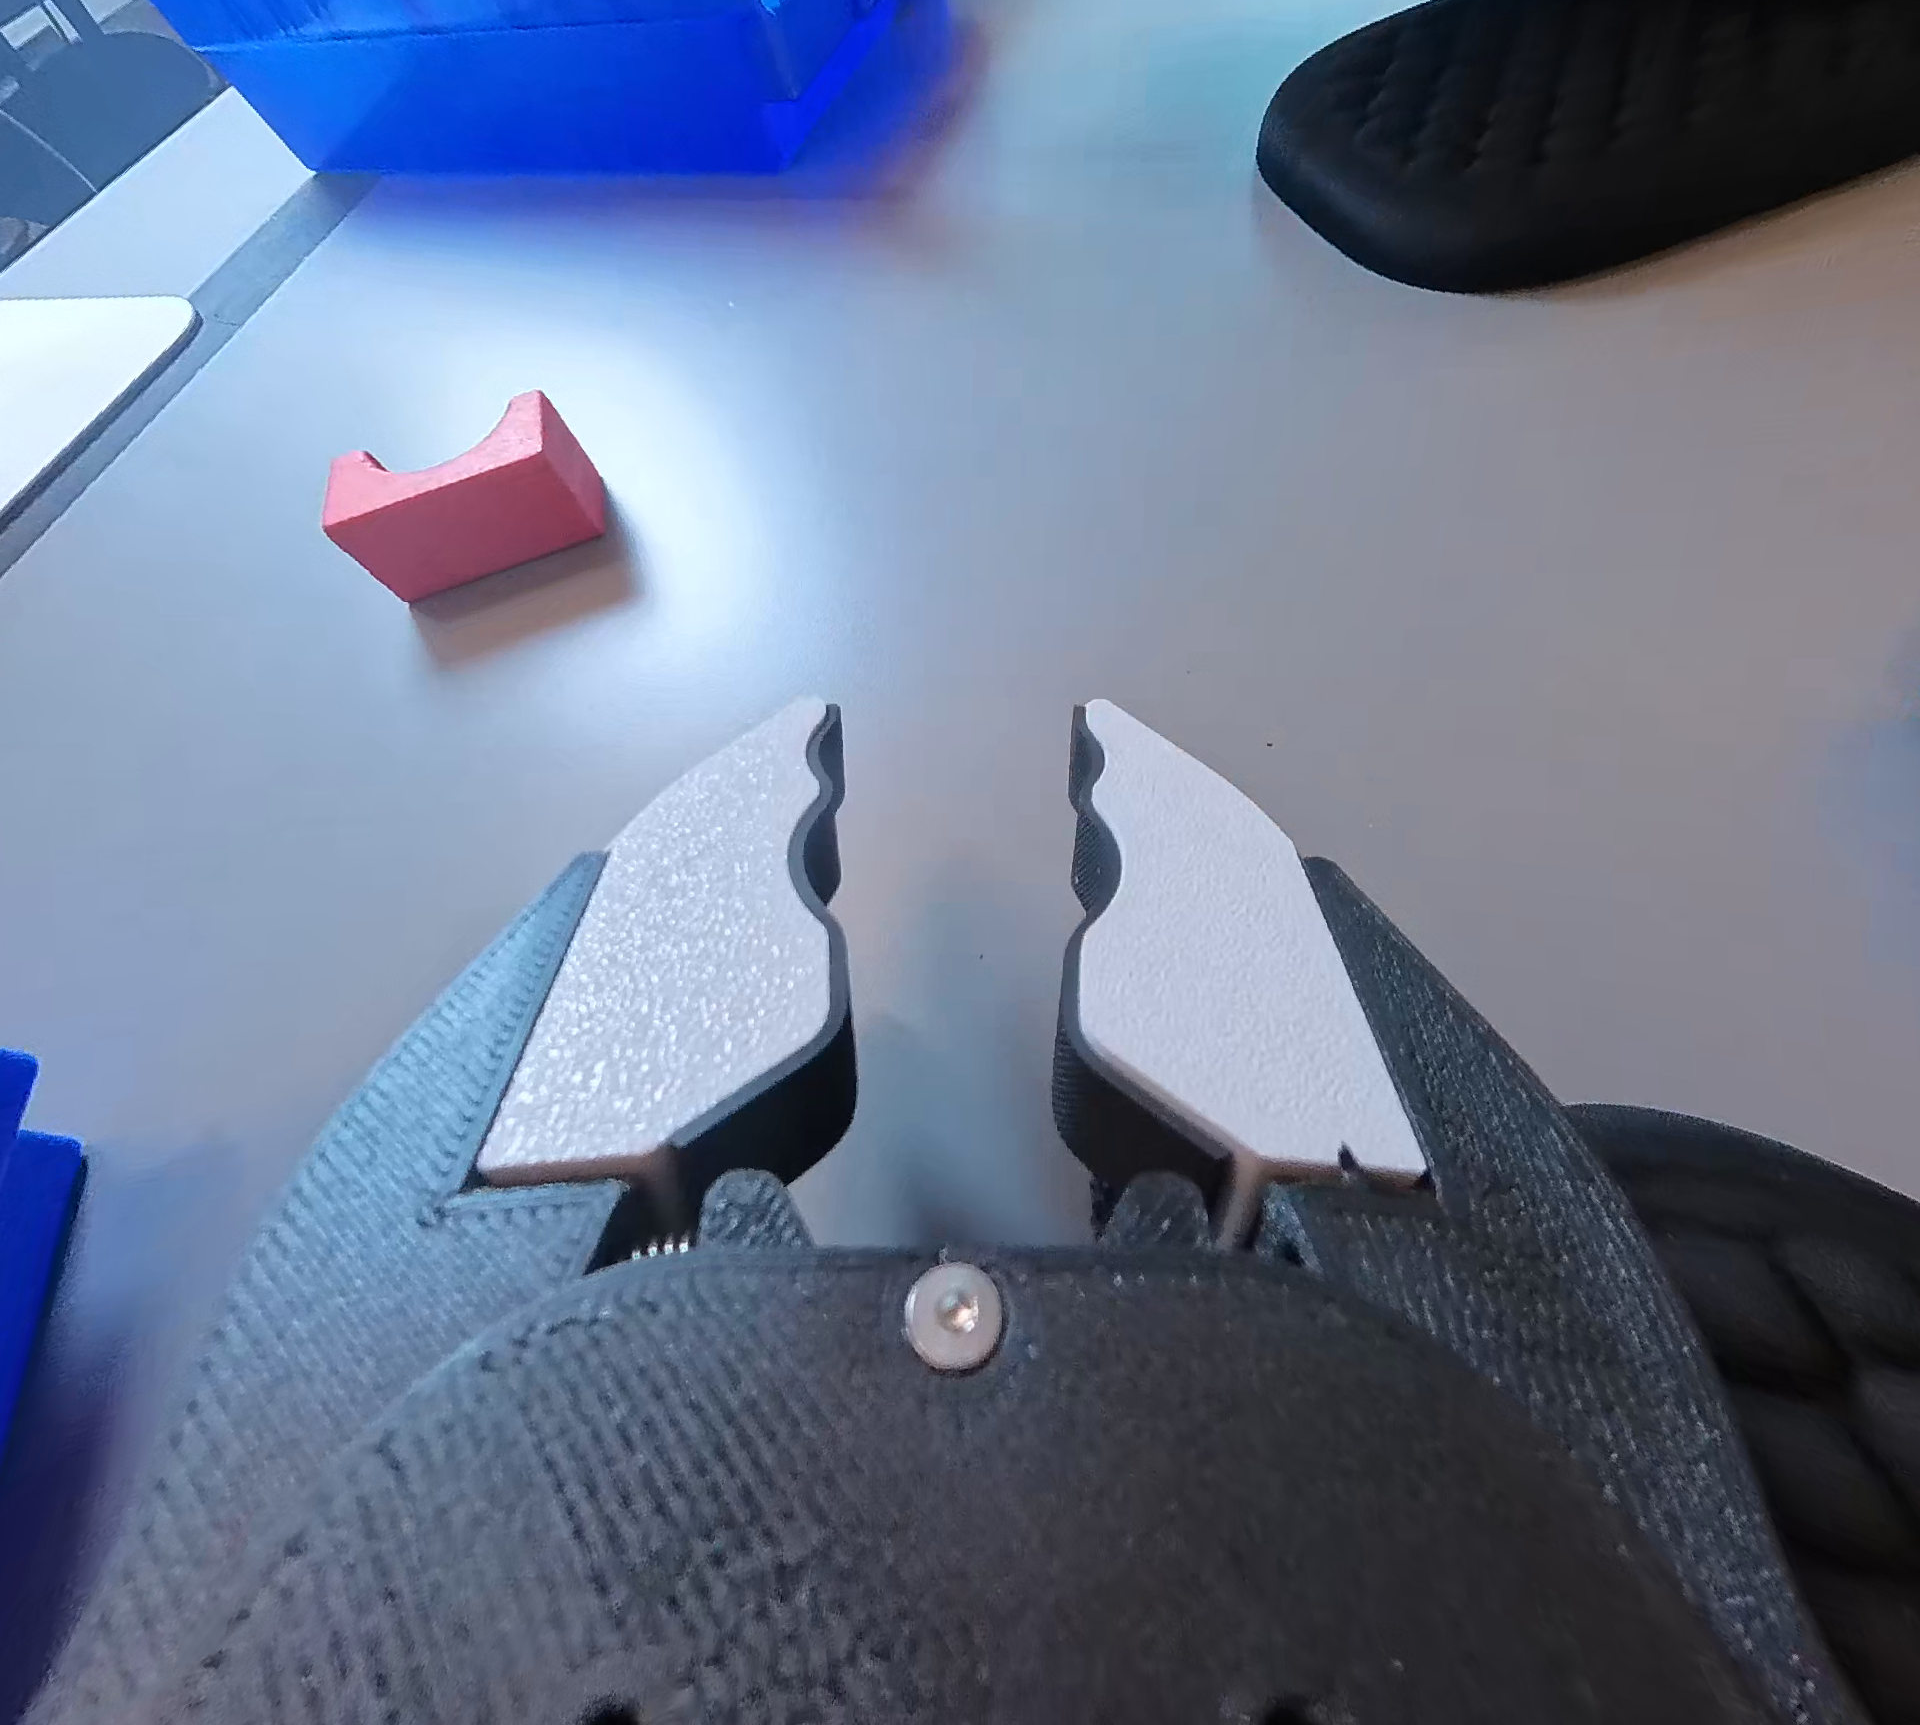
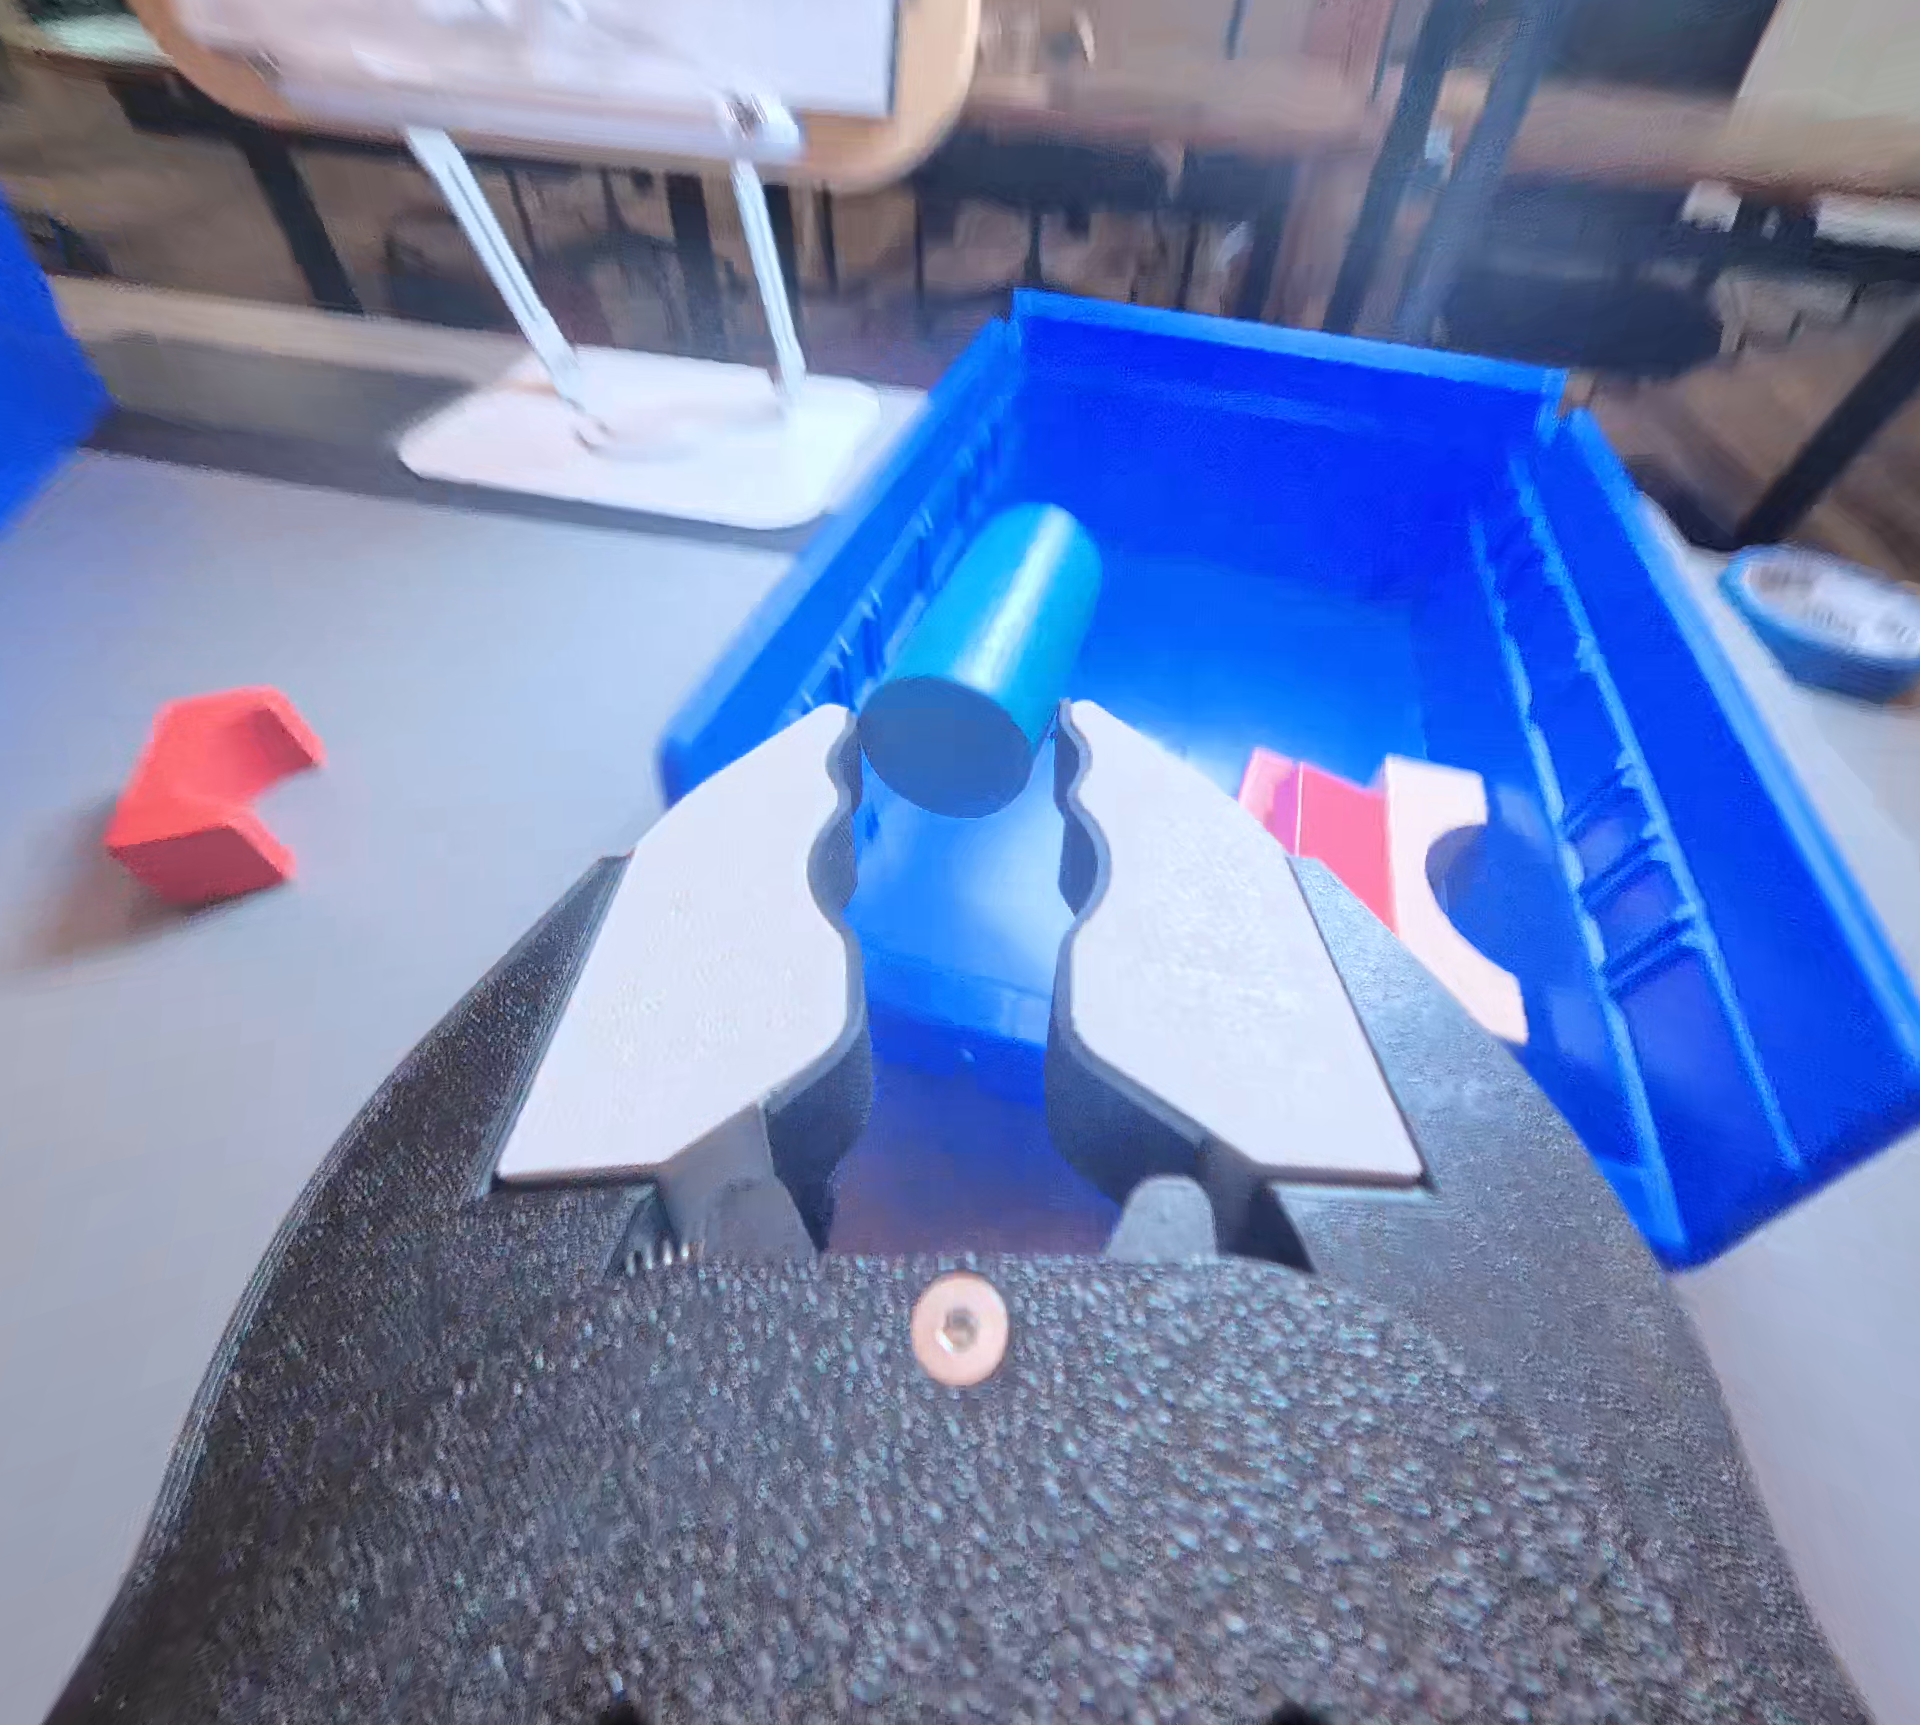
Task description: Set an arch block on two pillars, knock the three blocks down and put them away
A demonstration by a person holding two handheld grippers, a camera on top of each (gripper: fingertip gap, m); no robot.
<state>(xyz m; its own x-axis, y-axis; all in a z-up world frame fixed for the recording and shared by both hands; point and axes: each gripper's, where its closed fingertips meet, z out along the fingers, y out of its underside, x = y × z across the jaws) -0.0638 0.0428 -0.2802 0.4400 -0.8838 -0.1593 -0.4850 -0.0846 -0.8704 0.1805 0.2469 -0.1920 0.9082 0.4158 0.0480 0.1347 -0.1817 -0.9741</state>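
The right gripper (image 2: 956,761) pinches a teal cylinder (image 2: 987,657) at its tips, long axis pointing ahead over the blue bin (image 2: 1662,740). The red arch block (image 1: 462,496) lies on the counter (image 1: 1143,480) outside the bin, ahead-left of the left gripper (image 1: 954,745), whose jaws are parted and empty.

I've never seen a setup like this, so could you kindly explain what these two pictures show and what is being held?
No robot here: a person holds two hand-held claws, each with a camera looking along its fingers. The left view shows the left claw open and empty above a grey table, with a red arch block lying ahead and a black pad to the right. The right view shows the right claw gripping a teal cylinder over a blue bin, which already holds a red block and a pale arch block.
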